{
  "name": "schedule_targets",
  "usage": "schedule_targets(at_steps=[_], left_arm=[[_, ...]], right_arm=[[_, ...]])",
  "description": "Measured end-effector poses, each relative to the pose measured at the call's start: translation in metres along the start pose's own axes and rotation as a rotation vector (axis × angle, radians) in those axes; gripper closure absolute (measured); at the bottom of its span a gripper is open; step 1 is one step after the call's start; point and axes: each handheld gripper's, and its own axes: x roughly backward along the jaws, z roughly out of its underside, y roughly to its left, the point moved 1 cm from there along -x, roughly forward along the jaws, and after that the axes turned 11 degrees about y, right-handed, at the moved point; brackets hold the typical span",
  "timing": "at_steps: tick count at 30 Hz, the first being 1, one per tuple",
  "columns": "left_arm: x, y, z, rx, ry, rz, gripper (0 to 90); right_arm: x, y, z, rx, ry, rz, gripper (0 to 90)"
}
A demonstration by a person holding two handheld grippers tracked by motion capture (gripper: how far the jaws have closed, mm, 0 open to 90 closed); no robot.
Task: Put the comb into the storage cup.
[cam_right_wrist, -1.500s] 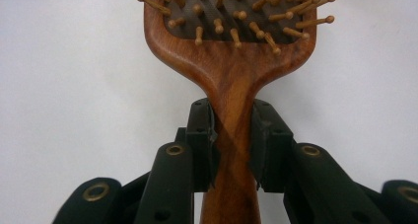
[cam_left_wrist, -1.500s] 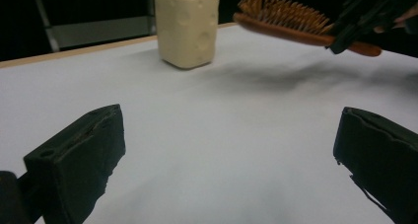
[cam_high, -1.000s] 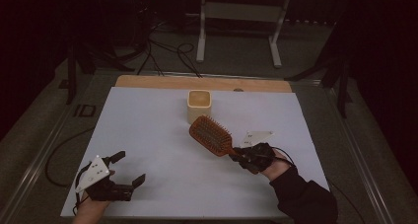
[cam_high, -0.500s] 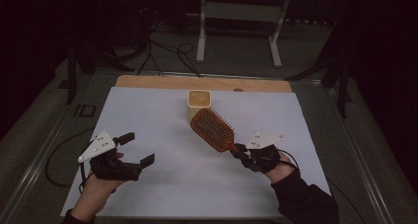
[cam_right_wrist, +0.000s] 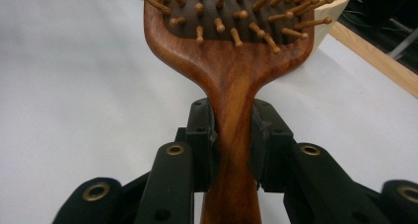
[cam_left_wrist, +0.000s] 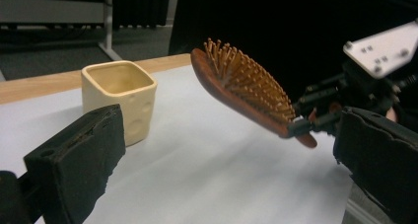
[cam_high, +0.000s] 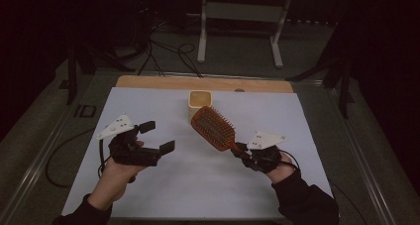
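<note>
Wooden paddle hairbrush (cam_right_wrist: 231, 76), knobbed bristles

A white sheet (cam_high: 148, 111) covers the table, wooden edge (cam_high: 158, 81) at back, cables (cam_high: 163, 51) beyond.

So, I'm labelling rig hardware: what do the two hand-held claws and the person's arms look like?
Both are black. The left claw has two thick, blocky black pads and a pale three-cornered plate with small dark dots on top; a thin black cable trails from it. The right claw has the same kind of plate, and its black links carry brass-ringed holes. Dark sleeves cover both forearms.
</note>
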Motion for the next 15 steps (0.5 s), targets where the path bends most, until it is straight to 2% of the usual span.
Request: schedule_targets(at_steps=[5,8,10,15], left_arm=[[-0.015,0.002,-0.012,0.069,-0.007,0.054,0.0],[-0.027,0.006,-0.017,0.130,-0.010,0.081,0.0],[-0.038,0.010,-0.019,0.168,-0.010,0.097,0.0],[-0.061,0.014,-0.020,0.231,-0.001,0.132,0.0]], right_arm=[[0.000,0.000,-0.001,0.008,-0.004,-0.005,73.0],[0.000,0.001,-0.002,0.001,-0.015,-0.001,73.0],[0.000,0.001,-0.002,-0.002,-0.014,-0.006,73.0],[-0.002,0.002,-0.002,0.010,-0.010,-0.009,73.0]])
